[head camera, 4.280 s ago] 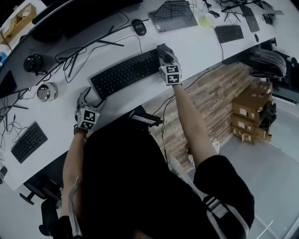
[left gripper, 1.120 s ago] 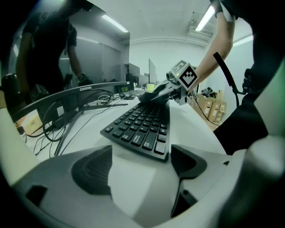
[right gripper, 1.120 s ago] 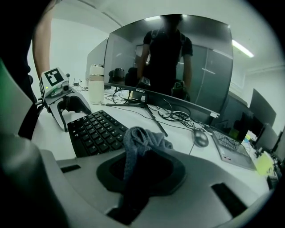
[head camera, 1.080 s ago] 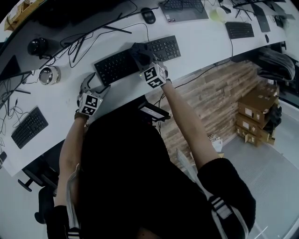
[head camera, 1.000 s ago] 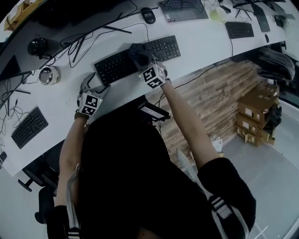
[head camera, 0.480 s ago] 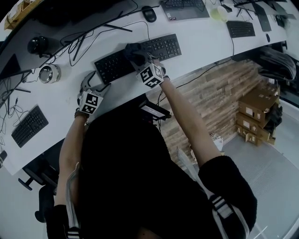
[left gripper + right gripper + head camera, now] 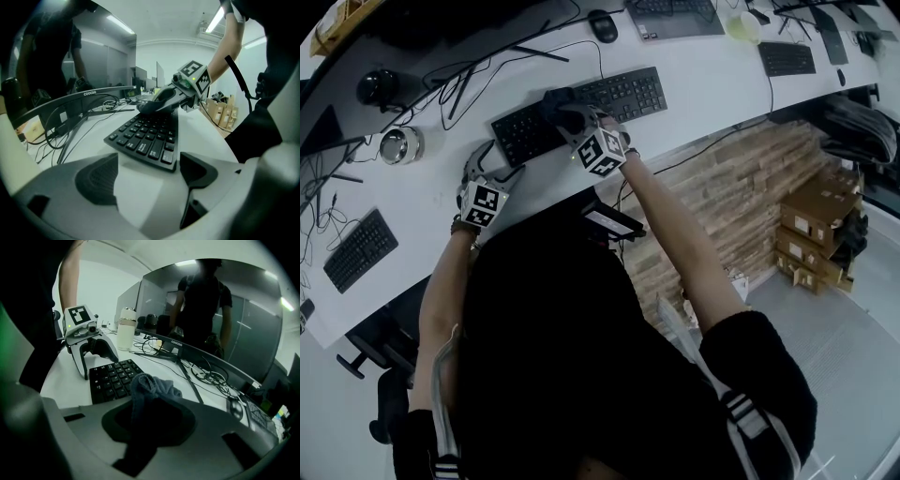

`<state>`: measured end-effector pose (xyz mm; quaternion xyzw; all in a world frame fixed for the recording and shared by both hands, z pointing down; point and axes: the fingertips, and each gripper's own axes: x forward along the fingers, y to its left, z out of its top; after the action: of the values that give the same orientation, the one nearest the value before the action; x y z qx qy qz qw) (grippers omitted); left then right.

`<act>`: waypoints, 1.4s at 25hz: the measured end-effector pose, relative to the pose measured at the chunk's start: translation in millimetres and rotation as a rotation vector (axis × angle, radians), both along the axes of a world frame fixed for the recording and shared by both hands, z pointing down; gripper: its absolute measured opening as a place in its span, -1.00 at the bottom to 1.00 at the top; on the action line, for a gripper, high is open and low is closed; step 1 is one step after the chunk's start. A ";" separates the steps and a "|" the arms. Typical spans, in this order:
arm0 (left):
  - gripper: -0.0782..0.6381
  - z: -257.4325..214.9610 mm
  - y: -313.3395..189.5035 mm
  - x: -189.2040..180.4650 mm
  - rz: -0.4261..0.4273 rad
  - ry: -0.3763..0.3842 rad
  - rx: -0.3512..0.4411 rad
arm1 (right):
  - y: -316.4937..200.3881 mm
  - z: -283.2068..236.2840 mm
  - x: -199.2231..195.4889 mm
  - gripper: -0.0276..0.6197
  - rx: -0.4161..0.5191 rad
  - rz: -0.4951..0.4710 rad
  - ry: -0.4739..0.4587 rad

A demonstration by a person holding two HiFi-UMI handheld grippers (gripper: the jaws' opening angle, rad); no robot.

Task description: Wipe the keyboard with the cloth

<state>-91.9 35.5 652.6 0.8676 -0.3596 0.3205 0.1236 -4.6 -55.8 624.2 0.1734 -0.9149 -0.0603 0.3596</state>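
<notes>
On the long white desktop (image 7: 694, 98), a black full-size keyboard (image 7: 609, 98) lies at a slant, with both grippers at its left half.

Right gripper (image 7: 570, 114): the jaws are clamped on a dark grey crumpled cloth (image 7: 558, 101). In the right gripper view, the cloth (image 7: 150, 390) fills the gap between the two pads. A bunched fold stands up past the fingertips (image 7: 180, 420), and a darker tail hangs back toward the camera. The fold rests on the keys of the keyboard (image 7: 112, 378). In the head view, that spot is left of the keyboard's middle, toward its far edge. The left gripper view shows the cloth (image 7: 157, 101) pressed flat between the right gripper (image 7: 176, 96) and the key tops.

Left gripper (image 7: 487, 161): the jaws stand wide apart and grasp nothing. In the left gripper view, the two dark pads (image 7: 96, 180) flank bare desk surface. The near end of the keyboard (image 7: 145, 138) lies just ahead of them, with its corner close to the right-hand pad. Contact between that pad and the keyboard cannot be determined. In the right gripper view, the left gripper (image 7: 98, 363) sits at the keyboard's end, well apart from the cloth.

Surroundings: a black mouse (image 7: 602, 25) lies beyond the keyboard, a second black keyboard (image 7: 356, 253) lies at the far left, and a curved black monitor (image 7: 211, 310) stands behind loose black cables (image 7: 459, 94).
</notes>
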 end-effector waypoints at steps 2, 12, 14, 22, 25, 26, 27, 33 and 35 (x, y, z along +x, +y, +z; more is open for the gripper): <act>0.34 -0.3 -0.2 0.0 0.000 -0.001 0.000 | 3.0 0.0 -5.8 -0.75 0.003 -0.032 0.003; 0.34 4.3 0.0 0.9 0.004 0.005 0.011 | 13.7 0.6 -19.0 -0.75 0.011 -0.130 0.013; 0.34 5.6 0.0 0.1 0.003 0.004 0.008 | 15.5 0.5 -24.6 -0.75 0.012 -0.153 0.012; 0.34 4.0 0.6 1.7 0.002 0.003 -0.001 | 24.0 1.2 -33.0 -0.75 0.042 -0.242 0.032; 0.34 4.4 -0.1 0.0 0.003 0.002 0.003 | 27.9 1.6 -43.0 -0.75 0.044 -0.289 0.038; 0.34 3.9 -0.3 0.1 0.003 0.003 0.006 | 28.7 1.5 -44.5 -0.75 0.046 -0.298 0.038; 0.34 3.7 -0.5 0.2 0.003 0.004 0.008 | 29.4 1.6 -45.7 -0.75 0.048 -0.305 0.039; 0.34 3.5 0.2 -0.5 0.000 0.001 0.006 | 40.6 1.1 -63.7 -0.75 0.046 -0.377 0.046; 0.34 2.6 -0.3 -0.4 -0.001 -0.001 0.010 | 44.8 1.0 -68.7 -0.75 0.049 -0.411 0.048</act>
<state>-92.4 35.2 655.2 0.8679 -0.3615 0.3191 0.1194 -73.4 -11.0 625.2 -0.0096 -0.9204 -0.1584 0.3572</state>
